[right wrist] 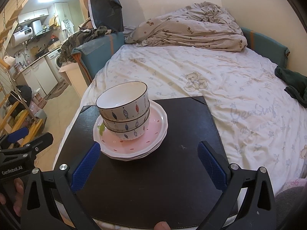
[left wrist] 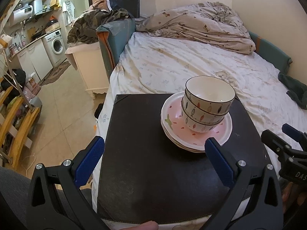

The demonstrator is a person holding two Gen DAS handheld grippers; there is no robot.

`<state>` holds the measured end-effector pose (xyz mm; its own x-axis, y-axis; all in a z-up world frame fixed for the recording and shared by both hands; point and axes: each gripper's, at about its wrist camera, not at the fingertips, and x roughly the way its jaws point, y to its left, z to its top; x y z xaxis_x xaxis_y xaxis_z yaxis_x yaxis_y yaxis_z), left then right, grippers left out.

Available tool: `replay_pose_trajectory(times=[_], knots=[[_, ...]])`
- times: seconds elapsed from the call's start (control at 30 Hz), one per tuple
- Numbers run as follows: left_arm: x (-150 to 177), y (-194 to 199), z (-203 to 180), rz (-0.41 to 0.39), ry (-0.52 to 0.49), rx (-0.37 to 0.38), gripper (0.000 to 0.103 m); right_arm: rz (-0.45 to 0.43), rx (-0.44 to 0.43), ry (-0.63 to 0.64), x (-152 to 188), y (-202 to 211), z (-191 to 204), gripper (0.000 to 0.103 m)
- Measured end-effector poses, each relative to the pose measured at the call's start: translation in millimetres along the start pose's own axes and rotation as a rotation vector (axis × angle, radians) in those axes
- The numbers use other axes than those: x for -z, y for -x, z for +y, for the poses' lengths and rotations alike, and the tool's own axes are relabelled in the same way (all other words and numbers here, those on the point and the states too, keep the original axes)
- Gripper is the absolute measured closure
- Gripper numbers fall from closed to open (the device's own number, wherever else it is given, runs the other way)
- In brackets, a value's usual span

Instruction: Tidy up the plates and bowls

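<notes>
Three white bowls (left wrist: 208, 103) (right wrist: 124, 107) with fish patterns are nested upright on a stack of pink-and-white plates (left wrist: 197, 134) (right wrist: 134, 143). The whole stack stands on a dark board (left wrist: 153, 163) (right wrist: 172, 172) lying on the bed. My left gripper (left wrist: 153, 145) is open just short of the plates, nothing between its blue pads (left wrist: 89, 159). My right gripper (right wrist: 149, 151) is open too, its left pad (right wrist: 86, 166) close to the plates' front rim. Each gripper shows at the edge of the other view: the right gripper (left wrist: 287, 143) and the left gripper (right wrist: 25, 141).
The bed's white sheet (right wrist: 211, 72) spreads behind and to the right, with a crumpled quilt (left wrist: 201, 25) at its head and a dark green cloth (right wrist: 293, 84) at the right edge. To the left is tiled floor (left wrist: 63, 111), a wooden rack (left wrist: 17, 126) and a kitchen with a washing machine (left wrist: 55, 44).
</notes>
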<state>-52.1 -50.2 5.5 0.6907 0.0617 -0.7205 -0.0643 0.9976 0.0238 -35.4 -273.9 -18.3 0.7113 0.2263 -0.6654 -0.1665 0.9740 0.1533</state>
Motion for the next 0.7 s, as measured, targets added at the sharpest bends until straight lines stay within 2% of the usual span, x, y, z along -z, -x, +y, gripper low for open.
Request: replay_pose_trajectory(times=[0.7], knots=[[0.3,-1.3,1.0,0.002,0.003,0.000,0.000,0.000,0.005,-0.020,0.1,0.9,-2.0,0.000]])
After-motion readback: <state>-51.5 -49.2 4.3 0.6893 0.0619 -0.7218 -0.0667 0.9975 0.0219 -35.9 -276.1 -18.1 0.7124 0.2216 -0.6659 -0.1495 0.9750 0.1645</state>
